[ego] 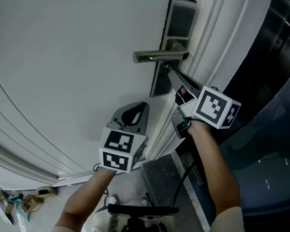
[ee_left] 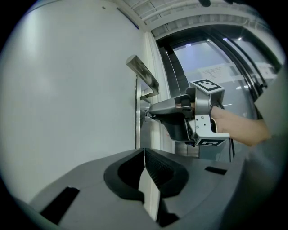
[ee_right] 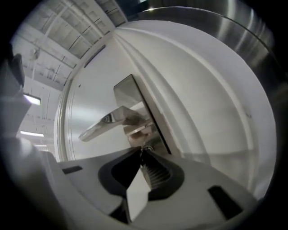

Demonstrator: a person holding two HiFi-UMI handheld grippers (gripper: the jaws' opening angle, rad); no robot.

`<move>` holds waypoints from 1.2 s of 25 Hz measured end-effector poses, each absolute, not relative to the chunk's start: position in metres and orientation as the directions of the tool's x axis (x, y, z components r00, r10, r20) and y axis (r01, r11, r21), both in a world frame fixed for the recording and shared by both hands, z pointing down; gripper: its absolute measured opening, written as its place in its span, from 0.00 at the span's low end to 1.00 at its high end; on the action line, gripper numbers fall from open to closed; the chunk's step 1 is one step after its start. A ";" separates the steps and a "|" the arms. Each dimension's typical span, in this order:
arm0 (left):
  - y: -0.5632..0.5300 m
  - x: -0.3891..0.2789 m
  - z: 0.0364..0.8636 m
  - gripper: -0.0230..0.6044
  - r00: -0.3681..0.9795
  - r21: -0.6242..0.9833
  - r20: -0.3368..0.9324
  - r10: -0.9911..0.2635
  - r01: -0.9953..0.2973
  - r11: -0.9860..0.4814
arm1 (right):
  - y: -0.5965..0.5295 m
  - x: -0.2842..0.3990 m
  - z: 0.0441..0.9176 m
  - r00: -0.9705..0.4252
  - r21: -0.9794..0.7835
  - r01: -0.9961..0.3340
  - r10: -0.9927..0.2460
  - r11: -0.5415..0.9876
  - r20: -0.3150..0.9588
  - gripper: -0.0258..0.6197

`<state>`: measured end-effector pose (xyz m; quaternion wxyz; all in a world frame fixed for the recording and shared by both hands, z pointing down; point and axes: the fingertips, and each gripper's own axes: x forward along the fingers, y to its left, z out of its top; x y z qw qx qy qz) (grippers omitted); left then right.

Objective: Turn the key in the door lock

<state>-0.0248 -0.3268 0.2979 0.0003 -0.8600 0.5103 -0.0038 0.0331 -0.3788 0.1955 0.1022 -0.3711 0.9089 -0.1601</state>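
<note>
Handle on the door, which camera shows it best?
Right gripper view: the handle is close, bright and whole. Head view shows it whole but smaller; left gripper view shows it foreshortened.

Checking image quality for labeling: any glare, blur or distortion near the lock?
Head view: dim, flat light; handle sharp. Left gripper view: fisheye curves the door; window behind is bright. Right gripper view: heavy fisheye, highlight on the handle, key tiny and soft at the jaw tips.

Left claw (ee_left: pixel 143 156) closed, right claw (ee_right: pixel 141 156) pinched, level
</note>
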 end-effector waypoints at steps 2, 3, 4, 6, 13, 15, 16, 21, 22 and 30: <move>-0.326 -0.025 0.297 0.06 0.478 -0.004 0.005 -0.878 -0.878 -0.478 | -0.379 0.034 0.196 -0.709 -0.444 -0.601 -0.700 0.665 -0.088 0.10; -0.325 -0.025 0.297 0.06 0.478 -0.004 0.004 -0.878 -0.878 -0.478 | -0.379 0.035 0.196 -0.709 -0.474 -0.586 -0.699 0.657 -0.094 0.11; -0.325 -0.025 0.297 0.06 0.478 -0.004 0.003 -0.879 -0.879 -0.478 | -0.379 0.035 0.197 -0.708 -0.501 -0.572 -0.699 0.650 -0.099 0.11; -0.326 -0.025 0.297 0.06 0.475 -0.004 0.001 -0.880 -0.880 -0.475 | -0.381 0.037 0.199 -0.705 -0.554 -0.540 -0.700 0.634 -0.113 0.11; -0.322 -0.027 0.299 0.06 0.461 -0.006 0.008 -0.887 -0.887 -0.461 | -0.382 0.041 0.202 -0.677 -0.778 -0.290 -0.694 0.558 -0.245 0.12; -0.321 -0.028 0.298 0.06 0.452 -0.010 0.008 -0.892 -0.892 -0.452 | -0.382 0.041 0.203 -0.661 -0.828 -0.193 -0.693 0.527 -0.288 0.12; -0.321 -0.028 0.298 0.06 0.448 -0.012 0.008 -0.894 -0.894 -0.448 | -0.382 0.042 0.203 -0.653 -0.847 -0.146 -0.692 0.512 -0.306 0.12; -0.320 -0.024 0.295 0.06 0.427 -0.024 0.009 -0.904 -0.904 -0.427 | -0.383 0.043 0.206 -0.653 -0.877 -0.029 -0.673 0.480 -0.347 0.14; -0.320 -0.023 0.294 0.06 0.422 -0.025 0.008 -0.907 -0.906 -0.422 | -0.382 0.042 0.206 -0.661 -0.872 -0.030 -0.664 0.489 -0.350 0.14; -0.319 -0.016 0.287 0.06 0.358 -0.030 -0.005 -0.934 -0.933 -0.357 | -0.353 0.049 0.211 -0.742 -0.748 -0.183 -0.588 0.638 -0.320 0.14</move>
